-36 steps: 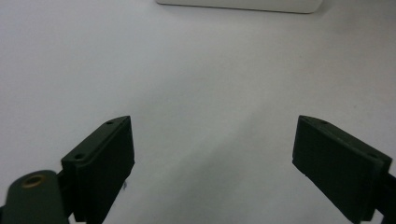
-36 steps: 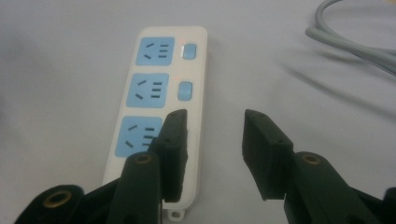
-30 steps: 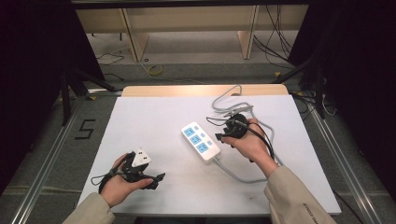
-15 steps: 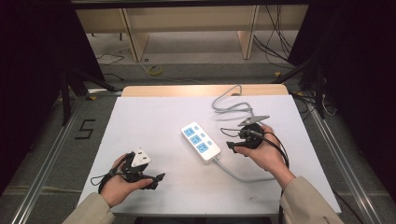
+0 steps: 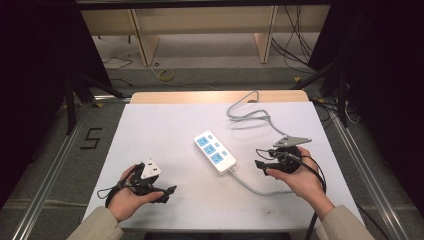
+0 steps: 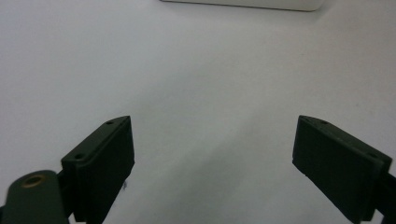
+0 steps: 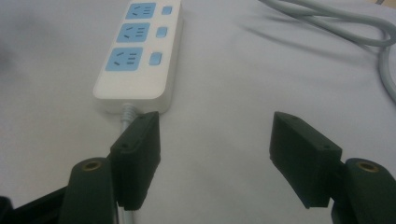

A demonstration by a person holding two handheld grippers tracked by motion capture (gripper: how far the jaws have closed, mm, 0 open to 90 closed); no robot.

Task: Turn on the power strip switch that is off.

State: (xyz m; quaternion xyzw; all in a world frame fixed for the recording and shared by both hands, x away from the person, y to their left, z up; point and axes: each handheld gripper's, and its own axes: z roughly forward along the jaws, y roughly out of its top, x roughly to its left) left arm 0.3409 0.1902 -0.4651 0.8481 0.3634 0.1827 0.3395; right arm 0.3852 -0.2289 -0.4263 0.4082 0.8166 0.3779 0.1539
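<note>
While the white table carries the power strip at its centre, grey cord running far right, we note the right gripper just right of it, jaws just opened wide, empty; left gripper near left, wide, empty.

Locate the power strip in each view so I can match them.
High view: power strip lies mid-table, slanted, left of the right gripper.
Left gripper view: white edge at the top.
Right gripper view: upper left, beyond the open jaws.
Shared landmark: grey cable.
</note>
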